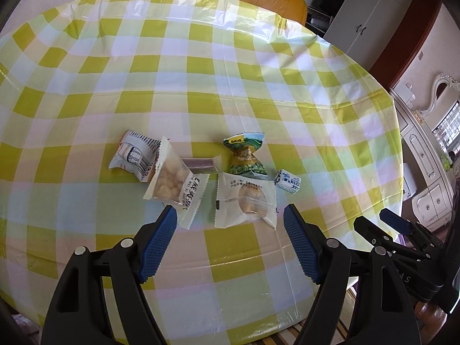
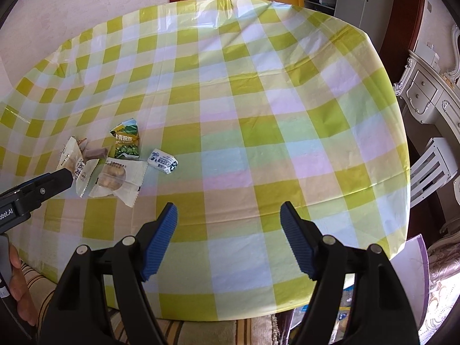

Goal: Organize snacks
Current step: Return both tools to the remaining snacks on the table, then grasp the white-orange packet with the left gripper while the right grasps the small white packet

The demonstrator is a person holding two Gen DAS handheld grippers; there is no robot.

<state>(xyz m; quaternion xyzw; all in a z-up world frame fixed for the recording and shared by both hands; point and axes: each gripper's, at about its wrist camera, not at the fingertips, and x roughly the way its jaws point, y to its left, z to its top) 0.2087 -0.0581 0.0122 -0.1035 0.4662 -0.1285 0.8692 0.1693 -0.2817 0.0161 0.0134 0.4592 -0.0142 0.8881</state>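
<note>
Snacks (image 1: pixel 201 175) lie clustered on the checked tablecloth (image 1: pixel 230 86), just ahead of the left gripper (image 1: pixel 230 215), jaws apart and empty, and well left of the right gripper (image 2: pixel 228 212), likewise spread.

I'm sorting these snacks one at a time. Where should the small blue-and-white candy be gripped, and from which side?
Grip the blue-and-white candy across its short, blocky middle, probably with the right tool, which is open and has bare tablecloth between it and the candy. The candy lies apart from the green packet, so come from the right to avoid disturbing the pile.
</note>
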